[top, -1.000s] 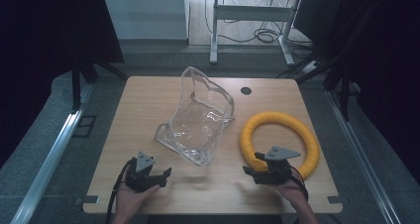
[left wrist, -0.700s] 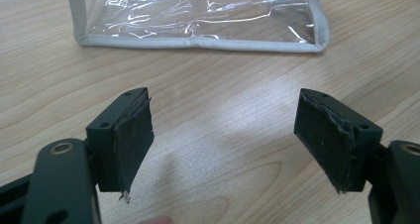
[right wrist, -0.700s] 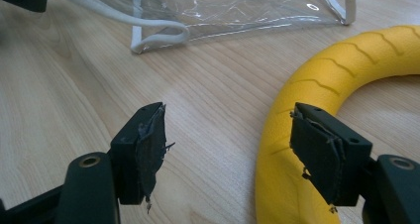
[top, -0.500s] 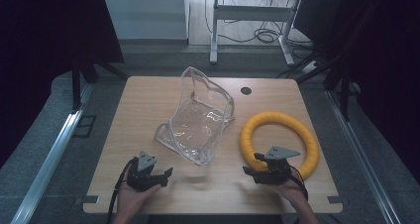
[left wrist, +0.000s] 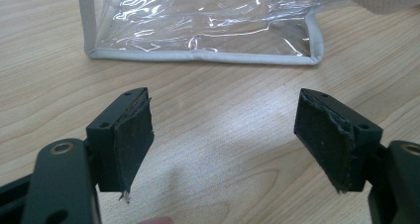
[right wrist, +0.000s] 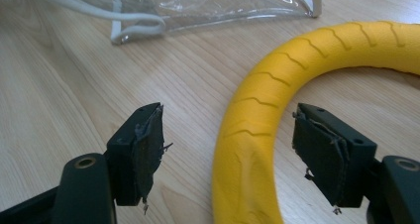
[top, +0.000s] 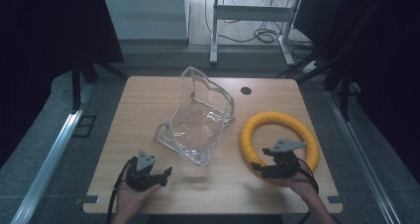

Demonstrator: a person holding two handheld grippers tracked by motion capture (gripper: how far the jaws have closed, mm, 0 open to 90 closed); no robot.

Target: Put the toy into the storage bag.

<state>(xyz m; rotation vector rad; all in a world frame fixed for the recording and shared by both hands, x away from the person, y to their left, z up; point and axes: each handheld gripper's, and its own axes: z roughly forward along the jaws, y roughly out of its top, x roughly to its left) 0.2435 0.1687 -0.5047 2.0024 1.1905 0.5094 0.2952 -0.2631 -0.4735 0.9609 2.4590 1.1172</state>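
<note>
Yellow ring point(right wrist: 277, 110): laid flat on table point(top: 148, 100), its rim seen between right gripper point(right wrist: 228, 154) jaws, spread, just opened wider, pads clear.
Left gripper point(left wrist: 223, 135): jaws parted, empty, faced toward clear bag point(left wrist: 198, 21).

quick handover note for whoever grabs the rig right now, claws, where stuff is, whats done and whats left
Left claw: open, empty, low over the table, pointed at the clear plastic bag.
Right claw: open, its jaws just opening wider, straddling the near arc of the yellow ring; pads not pressing on it.
The ring lies flat, right of the bag, apart from it. The bag stands slumped mid-table, mouth up.
Done: nothing gripped or lifted.
Left: probably close on the ring, then handle the bag.
</note>
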